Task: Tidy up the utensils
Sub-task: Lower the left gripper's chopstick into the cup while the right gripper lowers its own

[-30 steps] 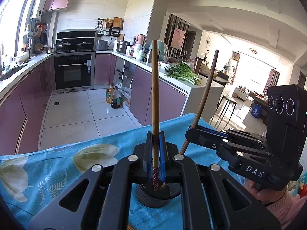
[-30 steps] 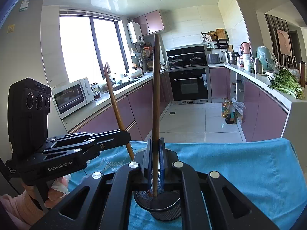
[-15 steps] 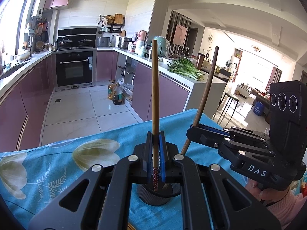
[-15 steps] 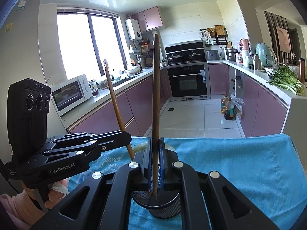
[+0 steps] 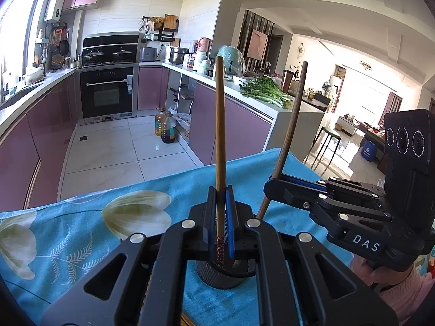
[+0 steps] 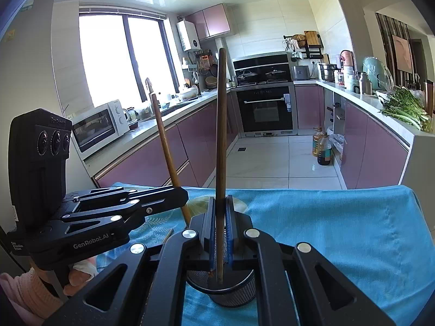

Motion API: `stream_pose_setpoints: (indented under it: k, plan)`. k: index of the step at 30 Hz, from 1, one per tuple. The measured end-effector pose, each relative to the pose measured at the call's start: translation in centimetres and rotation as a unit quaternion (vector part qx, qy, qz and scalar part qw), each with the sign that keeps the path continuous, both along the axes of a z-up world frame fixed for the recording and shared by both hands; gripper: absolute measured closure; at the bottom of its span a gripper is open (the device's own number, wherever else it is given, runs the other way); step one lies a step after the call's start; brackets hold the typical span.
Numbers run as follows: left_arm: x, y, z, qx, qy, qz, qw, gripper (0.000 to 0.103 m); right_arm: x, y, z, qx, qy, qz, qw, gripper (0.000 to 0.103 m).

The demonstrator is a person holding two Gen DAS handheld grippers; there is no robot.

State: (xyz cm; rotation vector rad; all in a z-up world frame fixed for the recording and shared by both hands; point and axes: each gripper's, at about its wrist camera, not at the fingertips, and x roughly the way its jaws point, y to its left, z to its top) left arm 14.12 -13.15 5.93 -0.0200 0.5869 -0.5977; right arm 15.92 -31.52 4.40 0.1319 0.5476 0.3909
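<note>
My left gripper (image 5: 221,212) is shut on a light wooden chopstick (image 5: 219,125), held upright with its red patterned tip just inside a black mesh holder (image 5: 223,275). My right gripper (image 6: 220,214) is shut on a darker wooden chopstick (image 6: 220,135), also upright, its lower tip inside the same holder (image 6: 233,290). The right gripper shows in the left wrist view (image 5: 274,187) with its dark chopstick (image 5: 292,125). The left gripper shows in the right wrist view (image 6: 182,197) with its light chopstick (image 6: 163,135).
The holder stands on a table under a blue flowered cloth (image 5: 81,222), whose far edge drops to the tiled kitchen floor (image 5: 108,146). Another stick's end (image 6: 168,233) lies on the cloth by the left gripper. Purple cabinets (image 6: 152,163) and a counter with greens (image 5: 261,92) lie beyond.
Both grippers have sunk slightly toward the holder with their chopsticks; the left view has tilted down a little. Both stay shut.
</note>
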Motion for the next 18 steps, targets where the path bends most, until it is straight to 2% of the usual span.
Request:
stream_pose_setpoints:
  k: [18]
  plan:
    - [1.3,-0.6,-2.4,0.015,0.02,-0.002,0.9997,0.095,0.8,-0.2,-1.6,-0.008,0.026,0.002,1.0,0.097]
